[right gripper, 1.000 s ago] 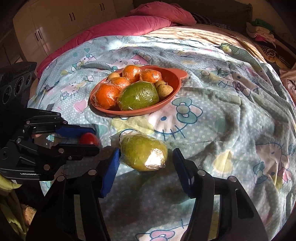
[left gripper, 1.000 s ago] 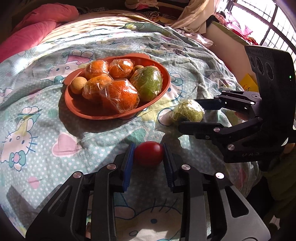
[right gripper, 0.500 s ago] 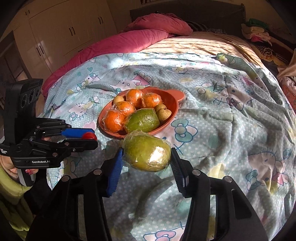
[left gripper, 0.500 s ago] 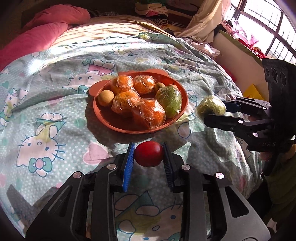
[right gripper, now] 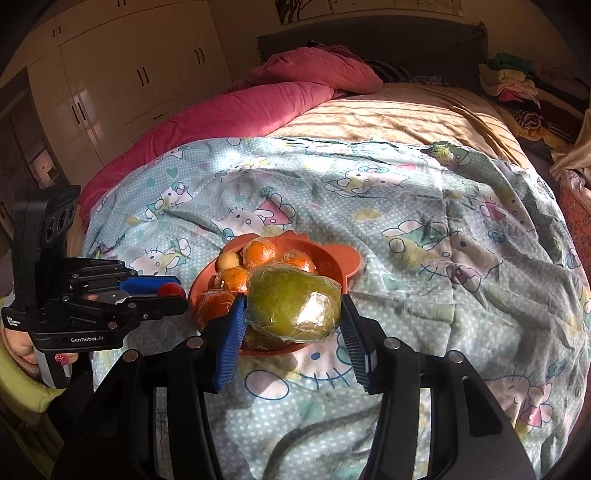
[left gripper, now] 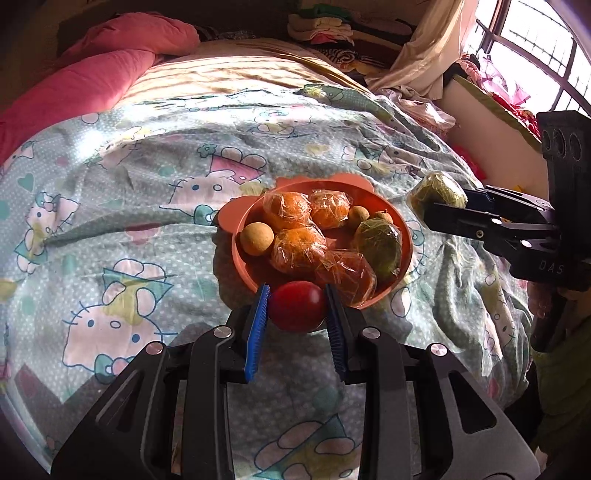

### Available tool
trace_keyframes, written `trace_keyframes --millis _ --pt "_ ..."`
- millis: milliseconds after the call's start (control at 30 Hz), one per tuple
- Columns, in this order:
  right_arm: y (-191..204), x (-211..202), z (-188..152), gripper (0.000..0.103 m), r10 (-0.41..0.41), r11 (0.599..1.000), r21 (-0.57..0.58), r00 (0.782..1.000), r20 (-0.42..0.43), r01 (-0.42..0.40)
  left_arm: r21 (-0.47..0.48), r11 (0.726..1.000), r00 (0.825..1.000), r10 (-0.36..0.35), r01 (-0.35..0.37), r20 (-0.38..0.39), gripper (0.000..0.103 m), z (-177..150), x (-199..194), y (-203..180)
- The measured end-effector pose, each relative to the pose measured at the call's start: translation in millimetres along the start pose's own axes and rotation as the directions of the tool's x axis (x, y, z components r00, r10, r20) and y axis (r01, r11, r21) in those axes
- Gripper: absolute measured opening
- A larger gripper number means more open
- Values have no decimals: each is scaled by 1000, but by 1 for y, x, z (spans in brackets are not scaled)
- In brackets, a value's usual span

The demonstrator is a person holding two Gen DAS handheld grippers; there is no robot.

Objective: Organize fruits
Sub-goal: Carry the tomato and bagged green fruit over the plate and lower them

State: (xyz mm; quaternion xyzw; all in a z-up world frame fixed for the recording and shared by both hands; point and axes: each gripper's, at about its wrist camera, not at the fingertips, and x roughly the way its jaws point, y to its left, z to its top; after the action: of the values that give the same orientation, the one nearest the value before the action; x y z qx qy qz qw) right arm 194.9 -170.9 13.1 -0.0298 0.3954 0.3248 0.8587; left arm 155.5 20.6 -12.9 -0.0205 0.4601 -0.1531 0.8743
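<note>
My left gripper [left gripper: 296, 310] is shut on a red round fruit [left gripper: 296, 305], held in the air at the near rim of the orange bowl [left gripper: 406, 236]. The bowl holds several plastic-wrapped oranges [left gripper: 291, 210], a wrapped green fruit [left gripper: 380, 245] and small tan fruits [left gripper: 256, 238]. My right gripper [right gripper: 293, 317] is shut on a large wrapped green fruit [right gripper: 291, 302], held above the near side of the bowl [right gripper: 332, 254]. Each gripper shows in the other's view, the right gripper [left gripper: 443, 206] and the left gripper [right gripper: 168, 295].
The bowl sits on a bed covered by a light-blue cartoon-cat blanket [left gripper: 129, 229]. A pink quilt [right gripper: 229, 118] lies at the head of the bed. Folded clothes [left gripper: 325, 26] pile at the far edge. A wardrobe [right gripper: 129, 74] stands to the left.
Both grippers have lifted their fruits off the blanket and carried them toward the bowl. The right gripper closed on the green fruit after the first frame.
</note>
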Motion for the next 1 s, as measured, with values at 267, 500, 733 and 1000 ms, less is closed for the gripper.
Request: trace_keyframes --millis 267,500,733,1000 --pt "5 10 13 49 7 1000 -13 1000 -8 -8 3 1000 1000 2 -2 -3 22 10 11 4" --pt "8 25 19 49 10 1000 -20 999 -32 -10 6 1000 1000 1 -1 -7 22 12 17 3" --pt "11 39 20 49 22 999 -25 998 -51 -23 3 1000 1000 -1 1 -5 22 12 20 5" --pt "12 51 19 49 26 999 -36 997 -78 -29 -1 1000 1000 -1 1 -7 22 13 23 7"
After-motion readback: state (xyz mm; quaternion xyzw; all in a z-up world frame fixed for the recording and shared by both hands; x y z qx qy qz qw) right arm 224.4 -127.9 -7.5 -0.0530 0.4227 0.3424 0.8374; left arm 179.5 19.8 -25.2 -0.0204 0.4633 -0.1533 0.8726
